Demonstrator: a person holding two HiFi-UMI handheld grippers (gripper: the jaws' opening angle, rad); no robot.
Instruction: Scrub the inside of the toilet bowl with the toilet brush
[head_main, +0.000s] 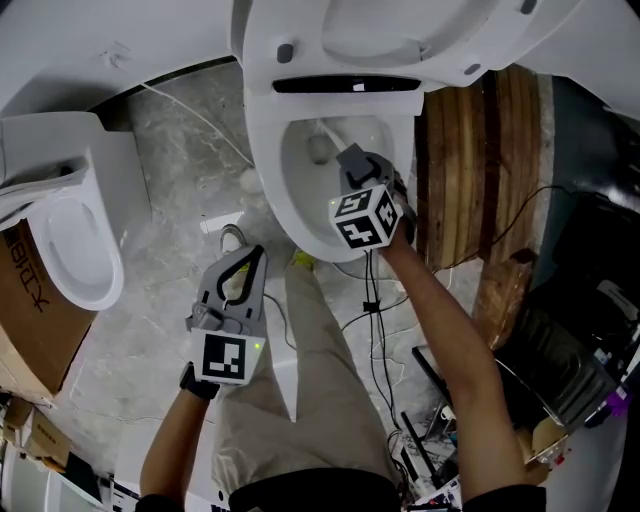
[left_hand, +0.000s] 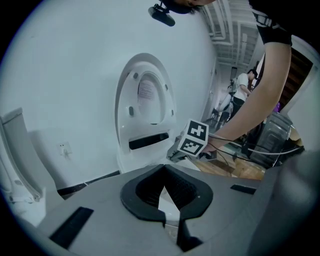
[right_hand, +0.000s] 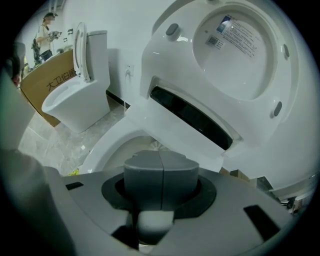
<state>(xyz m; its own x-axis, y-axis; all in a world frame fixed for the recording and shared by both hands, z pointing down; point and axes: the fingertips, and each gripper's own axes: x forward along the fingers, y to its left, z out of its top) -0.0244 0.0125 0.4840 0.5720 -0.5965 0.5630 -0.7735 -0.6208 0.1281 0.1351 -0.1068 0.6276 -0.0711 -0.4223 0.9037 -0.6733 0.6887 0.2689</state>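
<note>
Right gripper (head_main: 350, 160) holds the toilet brush (head_main: 329, 134) inside the toilet bowl (head_main: 264, 172); left gripper (head_main: 255, 253) is empty.
The right jaws are pressed together on the brush handle, and a pale section of it shows just below them in the right gripper view. The brush head sits ahead of the jaw tips, low in the bowl, with the raised lid (head_main: 400, 30) above and beyond them. The left jaws meet at their tips with nothing between them. They are well apart from the bowl rim and point toward the front of the bowl, over the stone floor (head_main: 185, 170). A second toilet (head_main: 75, 240) stands off to the left of the left jaws.
</note>
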